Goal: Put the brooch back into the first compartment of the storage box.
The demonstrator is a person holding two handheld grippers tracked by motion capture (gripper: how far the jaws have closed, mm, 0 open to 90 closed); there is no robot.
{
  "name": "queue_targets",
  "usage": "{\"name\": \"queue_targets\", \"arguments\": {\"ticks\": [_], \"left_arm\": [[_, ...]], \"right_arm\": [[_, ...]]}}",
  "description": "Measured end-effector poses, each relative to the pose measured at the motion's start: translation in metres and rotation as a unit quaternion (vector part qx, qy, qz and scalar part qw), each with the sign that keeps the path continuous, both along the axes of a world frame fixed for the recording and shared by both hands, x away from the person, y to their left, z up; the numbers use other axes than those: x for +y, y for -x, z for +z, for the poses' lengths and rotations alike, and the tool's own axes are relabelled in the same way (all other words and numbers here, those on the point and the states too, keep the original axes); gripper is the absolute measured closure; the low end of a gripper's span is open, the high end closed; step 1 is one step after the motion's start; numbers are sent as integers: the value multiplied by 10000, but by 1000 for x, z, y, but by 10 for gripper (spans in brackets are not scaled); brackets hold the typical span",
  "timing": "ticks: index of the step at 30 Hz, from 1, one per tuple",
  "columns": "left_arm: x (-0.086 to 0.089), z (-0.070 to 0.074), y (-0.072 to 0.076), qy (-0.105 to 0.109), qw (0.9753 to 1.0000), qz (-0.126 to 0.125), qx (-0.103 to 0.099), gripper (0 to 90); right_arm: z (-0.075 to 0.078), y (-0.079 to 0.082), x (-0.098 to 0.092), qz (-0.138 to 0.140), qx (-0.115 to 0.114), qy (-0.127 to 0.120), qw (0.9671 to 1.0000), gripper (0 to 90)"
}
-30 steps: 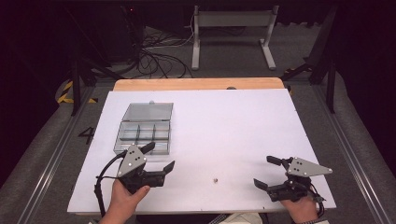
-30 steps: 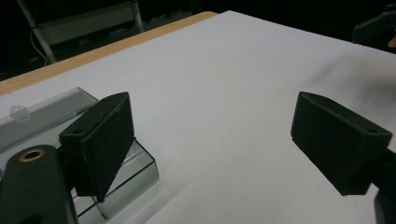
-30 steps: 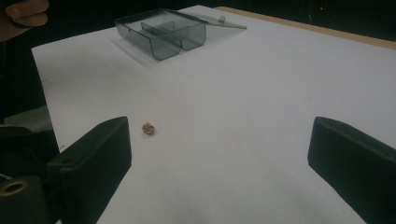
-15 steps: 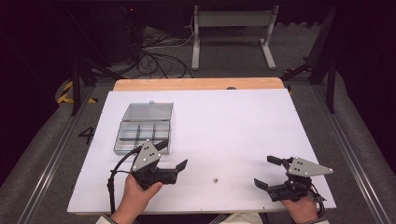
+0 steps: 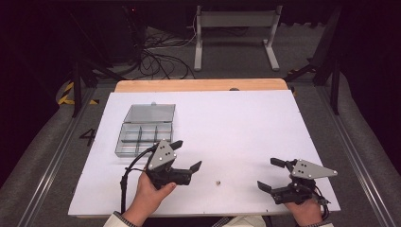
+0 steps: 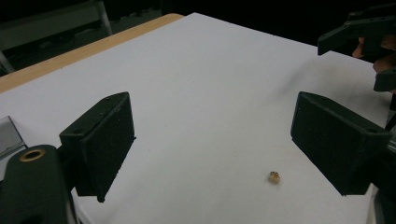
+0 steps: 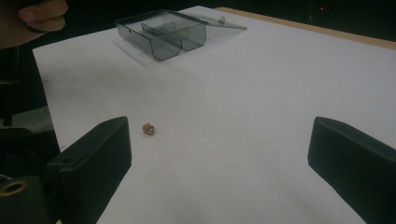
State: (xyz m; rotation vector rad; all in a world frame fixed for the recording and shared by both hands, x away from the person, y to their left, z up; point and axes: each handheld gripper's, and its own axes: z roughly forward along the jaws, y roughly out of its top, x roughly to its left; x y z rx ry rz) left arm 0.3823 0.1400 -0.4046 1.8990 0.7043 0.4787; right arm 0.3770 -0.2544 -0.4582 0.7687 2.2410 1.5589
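Compartment box (image 5: 144, 132): a clear grey plastic organiser at the far left of the white tabletop (image 5: 236, 123), its lid (image 5: 150, 113) folded back flat behind it; dividers split the tray into several cells, and what they contain cannot be made out. In the right gripper view the box (image 7: 161, 32) sits far off, beyond the bead.
Left gripper (image 5: 185, 155): held in the person's left hand (image 5: 149, 194) just in front of the box's near edge, pointing right across the tabletop; its fingers (image 6: 100, 140) are spread wide apart and hold nothing.
Small bead (image 5: 218, 181): a tiny tan, rounded object, too small to name more closely, lying alone on the tabletop between the two grippers, nearer the left one. In the left gripper view it (image 6: 274, 177) lies on the surface ahead, closer to the right-hand finger.
Right gripper (image 5: 269, 174): held low near the front right corner of the tabletop, aimed left toward the bead (image 7: 148, 128); its fingers (image 7: 93, 161) stand wide open, empty, well apart from the bead.
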Motion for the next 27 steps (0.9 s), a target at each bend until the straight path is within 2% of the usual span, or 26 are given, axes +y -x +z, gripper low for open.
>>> {"name": "queue_targets", "arguments": {"ticks": [2, 10, 13, 14, 15, 17, 18, 23, 27], "left_arm": [[-5, 0, -1, -62, 10000, -44, -17, 142], [-13, -2, -6, -13, 9999, -92, 47, 142], [-17, -3, -7, -16, 9998, -181, 102, 143], [-19, -4, -8, -18, 9996, -235, 168, 143], [-21, -5, -9, 48, 9987, -391, 326, 150], [-22, -5, -9, 76, 9982, -443, 401, 156], [-24, -7, -11, 115, 9968, -580, 546, 158], [-32, -12, -12, 62, 9947, -725, 728, 186], [-38, -16, -13, -86, 9941, -821, 703, 208]], "right_arm": [[0, 0, 0, 6, -3, 2, 10000, 68], [0, 0, 0, 32, 12, -21, 10000, 69], [0, 0, -1, 30, 19, -53, 10000, 68], [0, 0, -1, 30, 19, -53, 10000, 68], [0, 0, -2, 26, 35, -79, 10000, 68], [0, 0, -2, 26, 39, -82, 10000, 68], [0, -1, -2, 29, 37, -94, 9999, 68], [0, 0, -2, 39, 34, -90, 9999, 68], [0, 0, -2, 39, 42, -92, 9999, 68]]}}
